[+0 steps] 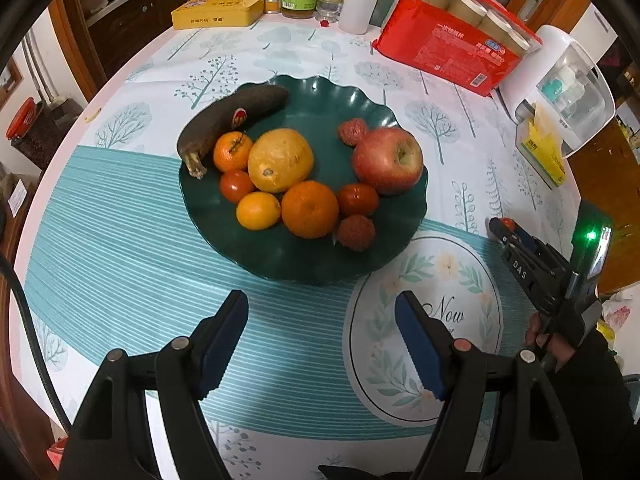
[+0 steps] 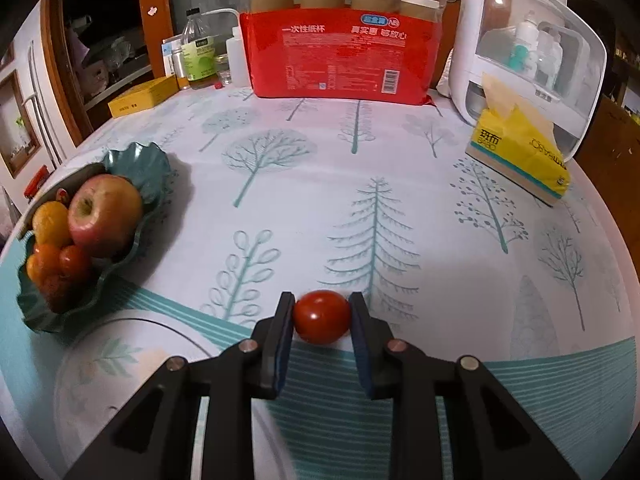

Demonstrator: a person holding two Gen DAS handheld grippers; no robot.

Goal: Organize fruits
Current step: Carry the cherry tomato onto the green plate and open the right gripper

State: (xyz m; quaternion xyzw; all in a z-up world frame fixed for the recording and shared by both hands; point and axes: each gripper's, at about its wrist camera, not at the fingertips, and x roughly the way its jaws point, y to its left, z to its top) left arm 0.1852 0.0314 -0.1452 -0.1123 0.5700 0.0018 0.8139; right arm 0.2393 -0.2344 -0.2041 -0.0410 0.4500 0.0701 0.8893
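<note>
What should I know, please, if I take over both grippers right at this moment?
Right gripper: jaws shut on a small red cherry tomato, over the tablecloth, right of the plate.
Left gripper: jaws open, holding nothing, in front of the plate.
Dark green wavy-edged plate already holds the banana, apple, oranges, lychees and two tomatoes.
Left: probably put the held tomato on the plate.

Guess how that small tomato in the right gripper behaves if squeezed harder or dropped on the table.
The tomato looks smooth and glossy, so it may slip between the right gripper's flat pads. Thin-skinned and soft, it would probably bruise or split under more force. Being round, it would likely roll on the tablecloth.
</note>
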